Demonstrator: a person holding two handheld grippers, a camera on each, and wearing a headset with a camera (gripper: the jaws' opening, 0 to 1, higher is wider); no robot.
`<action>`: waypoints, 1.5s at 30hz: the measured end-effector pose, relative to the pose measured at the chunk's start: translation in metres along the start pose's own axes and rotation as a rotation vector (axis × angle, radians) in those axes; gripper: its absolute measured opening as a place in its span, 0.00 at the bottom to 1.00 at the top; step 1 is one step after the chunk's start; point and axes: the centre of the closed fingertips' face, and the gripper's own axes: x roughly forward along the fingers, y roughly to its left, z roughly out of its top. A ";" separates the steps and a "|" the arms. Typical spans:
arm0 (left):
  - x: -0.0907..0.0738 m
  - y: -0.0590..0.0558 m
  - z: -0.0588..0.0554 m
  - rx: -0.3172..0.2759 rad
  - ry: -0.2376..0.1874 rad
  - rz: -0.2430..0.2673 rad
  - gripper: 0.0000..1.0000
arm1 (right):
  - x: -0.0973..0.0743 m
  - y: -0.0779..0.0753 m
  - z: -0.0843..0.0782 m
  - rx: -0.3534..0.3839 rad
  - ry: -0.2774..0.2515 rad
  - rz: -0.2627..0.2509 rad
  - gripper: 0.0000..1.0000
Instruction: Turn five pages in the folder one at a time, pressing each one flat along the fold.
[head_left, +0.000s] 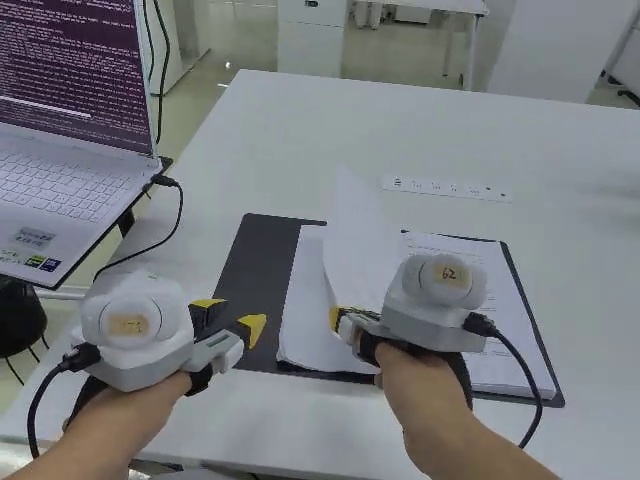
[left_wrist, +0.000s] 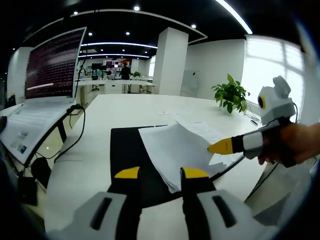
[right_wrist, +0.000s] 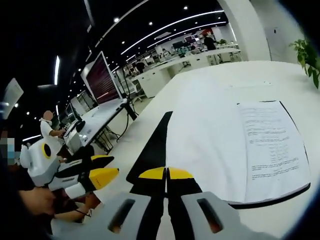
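Jaws on the right hand-held gripper (right_wrist: 165, 173) were pressed together, pinching the near edge of one page (head_left: 355, 245). The page stood lifted and curling above the open folder (head_left: 262, 270), most likely held that way so it could be carried over the fold alone, without dragging the sheets beneath. The left hand-held gripper (left_wrist: 161, 173) had its jaws spread and held nothing. It hung just off the folder's near left corner, apparently waiting to press the page flat once it landed.

The folder lay open on the white tabletop (head_left: 400, 130), with its black inner cover bare on the left and a printed sheet (right_wrist: 272, 145) flat on the right. A laptop (head_left: 70, 150) sat well apart at the far left.

The head view showed how high the page rose, which neither gripper view made plain. The left gripper view showed the other gripper's yellow tip meeting the paper's edge. The right gripper view showed its own jaws closed with no gap and the printed lines on the flat sheet.
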 end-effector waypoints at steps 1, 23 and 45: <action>0.000 0.002 -0.001 -0.004 -0.002 0.001 0.30 | 0.003 0.001 -0.003 -0.017 0.016 -0.004 0.00; -0.008 0.005 -0.027 -0.049 0.058 -0.034 0.27 | 0.058 0.008 -0.064 -0.113 0.221 -0.027 0.00; 0.069 -0.046 -0.044 0.119 0.197 -0.153 0.29 | 0.013 -0.016 -0.045 0.035 0.040 0.063 0.00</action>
